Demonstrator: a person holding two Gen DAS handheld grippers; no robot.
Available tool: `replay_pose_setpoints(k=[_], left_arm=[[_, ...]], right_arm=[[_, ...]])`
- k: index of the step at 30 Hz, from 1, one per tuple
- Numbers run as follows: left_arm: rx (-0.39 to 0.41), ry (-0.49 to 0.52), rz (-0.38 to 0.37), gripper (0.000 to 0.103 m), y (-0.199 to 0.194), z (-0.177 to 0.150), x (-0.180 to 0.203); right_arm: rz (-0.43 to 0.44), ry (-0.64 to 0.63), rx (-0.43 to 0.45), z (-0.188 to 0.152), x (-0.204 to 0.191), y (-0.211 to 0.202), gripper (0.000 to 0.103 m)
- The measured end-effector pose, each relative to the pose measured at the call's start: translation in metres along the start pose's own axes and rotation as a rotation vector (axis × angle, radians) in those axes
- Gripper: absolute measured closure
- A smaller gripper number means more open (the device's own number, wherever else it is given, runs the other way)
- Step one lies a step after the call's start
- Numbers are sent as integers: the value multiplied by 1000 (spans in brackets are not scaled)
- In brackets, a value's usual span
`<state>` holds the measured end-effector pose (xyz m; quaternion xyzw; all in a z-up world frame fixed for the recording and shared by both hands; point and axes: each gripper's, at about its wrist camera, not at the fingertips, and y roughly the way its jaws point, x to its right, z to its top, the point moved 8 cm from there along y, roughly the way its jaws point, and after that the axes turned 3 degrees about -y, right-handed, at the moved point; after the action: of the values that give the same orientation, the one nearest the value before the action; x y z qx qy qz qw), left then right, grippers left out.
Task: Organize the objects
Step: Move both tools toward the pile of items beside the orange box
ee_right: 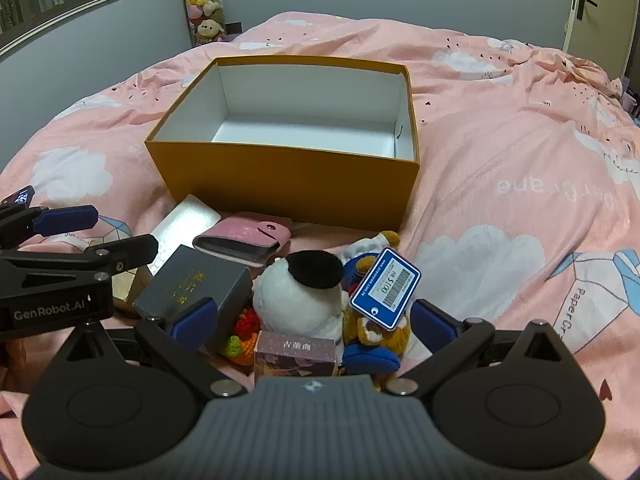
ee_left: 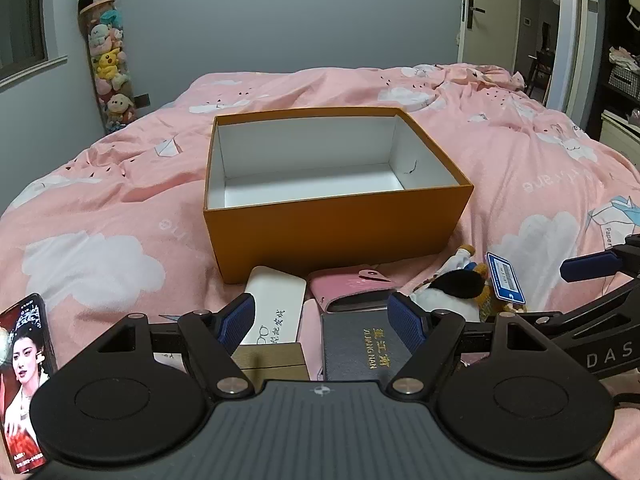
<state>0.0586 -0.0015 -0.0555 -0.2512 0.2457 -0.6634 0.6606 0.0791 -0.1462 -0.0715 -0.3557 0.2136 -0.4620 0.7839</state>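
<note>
You see a matt orange cardboard box (ee_right: 280, 184) with smooth white paper lining, a glossy pink leather-look wallet (ee_right: 244, 238), a fuzzy plush panda (ee_right: 298, 300), and soft, wrinkled cotton bedding (ee_right: 500, 152) beneath

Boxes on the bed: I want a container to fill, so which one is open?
The large orange box with the white inside: it has no lid. The dark grey box and small purple box are closed.

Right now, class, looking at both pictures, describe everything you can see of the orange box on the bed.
The orange box is an open, lidless rectangular carton, seemingly stiff cardboard, orange outside and white inside. It sits upright on the pink bedspread and looks empty, apart from a small dark mark on its right inner wall. A white case and a pink wallet lie against its near side.
</note>
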Motion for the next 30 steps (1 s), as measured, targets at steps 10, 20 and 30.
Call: replay_pose_setpoints(k=[10, 20, 30], left_arm=[[-5, 6, 1, 16, 2, -1, 1], [-13, 4, -2, 16, 2, -3, 1], [-16, 2, 10, 19, 3, -3, -1]], right_arm=[[3, 8, -7, -2, 3, 1, 1], [4, 13, -14, -1, 4, 2, 1], [6, 15, -20, -3, 3, 2, 1]])
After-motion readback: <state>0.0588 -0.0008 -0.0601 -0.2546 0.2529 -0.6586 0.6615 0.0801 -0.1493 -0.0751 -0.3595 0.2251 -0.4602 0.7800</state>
